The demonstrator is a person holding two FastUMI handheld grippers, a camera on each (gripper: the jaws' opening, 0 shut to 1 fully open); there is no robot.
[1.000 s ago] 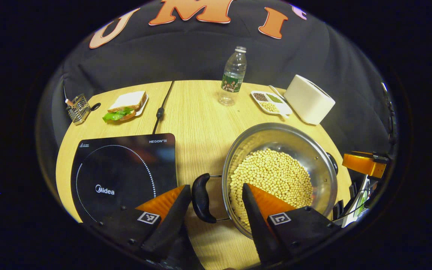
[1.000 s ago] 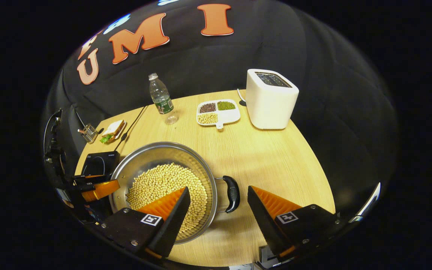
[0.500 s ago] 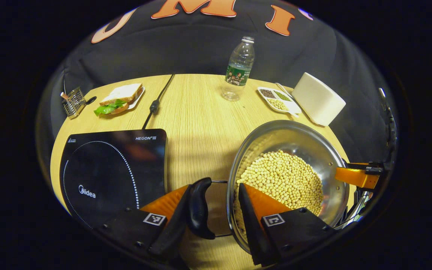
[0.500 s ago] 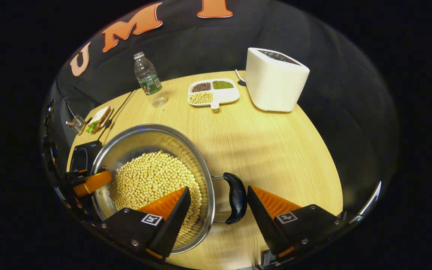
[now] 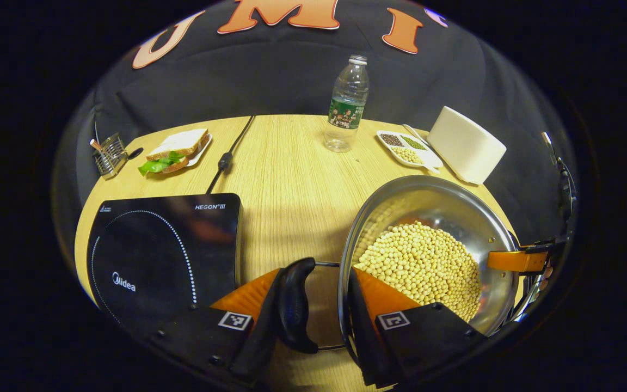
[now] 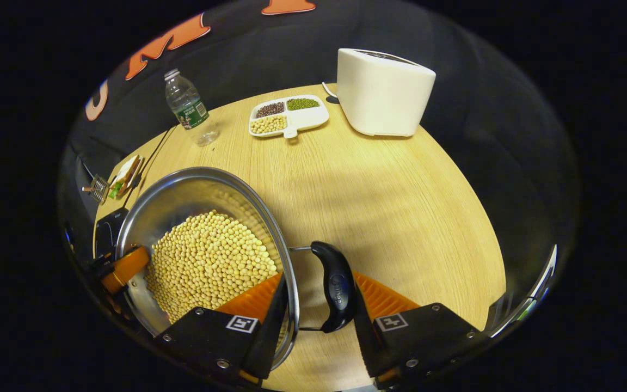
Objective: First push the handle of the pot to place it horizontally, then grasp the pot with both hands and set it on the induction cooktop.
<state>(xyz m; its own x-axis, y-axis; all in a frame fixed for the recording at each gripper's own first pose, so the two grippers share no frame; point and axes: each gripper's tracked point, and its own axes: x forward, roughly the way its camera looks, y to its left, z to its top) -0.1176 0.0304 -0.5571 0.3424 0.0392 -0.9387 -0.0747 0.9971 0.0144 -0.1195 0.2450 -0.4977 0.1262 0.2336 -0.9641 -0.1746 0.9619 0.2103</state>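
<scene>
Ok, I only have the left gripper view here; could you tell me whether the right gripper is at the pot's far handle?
Observer: Yes. In the right gripper view that handle sits between the fingers of the right gripper, with one finger inside the rim of the pot.
Operator: Thank you. Is the handle touching the outer finger?
Observer: It appears to rest against it. Whether both fingers press, I cannot tell.

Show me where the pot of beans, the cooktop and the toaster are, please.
pot [image 5: 444,196]: left gripper view, on the bare steel inner wall above the beans.
induction cooktop [image 5: 155,245]: left gripper view, on its black glass top.
toaster [image 6: 381,90]: right gripper view, on its white front side.
</scene>
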